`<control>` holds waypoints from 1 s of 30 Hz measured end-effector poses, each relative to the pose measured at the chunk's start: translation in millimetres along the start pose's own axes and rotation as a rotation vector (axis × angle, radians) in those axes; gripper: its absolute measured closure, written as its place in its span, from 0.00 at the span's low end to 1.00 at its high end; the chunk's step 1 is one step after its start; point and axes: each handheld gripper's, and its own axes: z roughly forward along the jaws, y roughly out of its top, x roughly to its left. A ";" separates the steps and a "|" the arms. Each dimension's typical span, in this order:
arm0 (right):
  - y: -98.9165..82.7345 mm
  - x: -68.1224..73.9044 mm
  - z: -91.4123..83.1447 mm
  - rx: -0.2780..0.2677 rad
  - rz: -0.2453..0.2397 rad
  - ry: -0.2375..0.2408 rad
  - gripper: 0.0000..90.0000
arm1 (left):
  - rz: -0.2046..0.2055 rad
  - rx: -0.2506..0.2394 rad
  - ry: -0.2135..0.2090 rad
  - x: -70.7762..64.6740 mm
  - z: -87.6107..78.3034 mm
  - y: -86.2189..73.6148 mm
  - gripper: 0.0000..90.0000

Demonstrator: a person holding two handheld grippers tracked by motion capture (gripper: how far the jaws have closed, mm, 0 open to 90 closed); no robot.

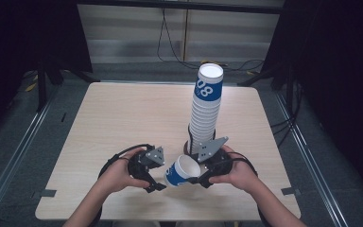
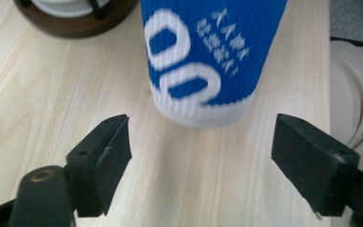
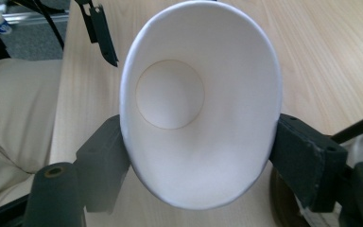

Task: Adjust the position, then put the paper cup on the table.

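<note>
The right tongs [image 3: 198,142] squeeze the cup [image 3: 201,104] by its rim, the left tongs [image 2: 201,146] gape clear of its base, so handover looks done; stacking on the stack [image 1: 205,106] remains.

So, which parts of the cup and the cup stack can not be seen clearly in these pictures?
- Held cup: the rim is cut off by the top edge of the left gripper view, and the print is blurred.
- Cup stack: in the high view, the right tongs cover its foot.
- Brown stand: cut off by the top edge.
</note>
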 end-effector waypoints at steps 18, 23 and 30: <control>2.1 -3.3 -0.4 0.107 -0.017 -0.012 0.25 | -0.046 0.021 0.031 8.3 -2.5 -12.2 0.20; 3.6 -3.9 2.8 0.126 -0.017 -0.004 0.25 | -0.049 0.023 0.032 10.0 -4.1 -13.9 0.20; 5.8 -4.2 10.2 0.153 -0.015 0.025 0.23 | -0.045 0.021 0.031 11.4 -4.5 -14.9 0.20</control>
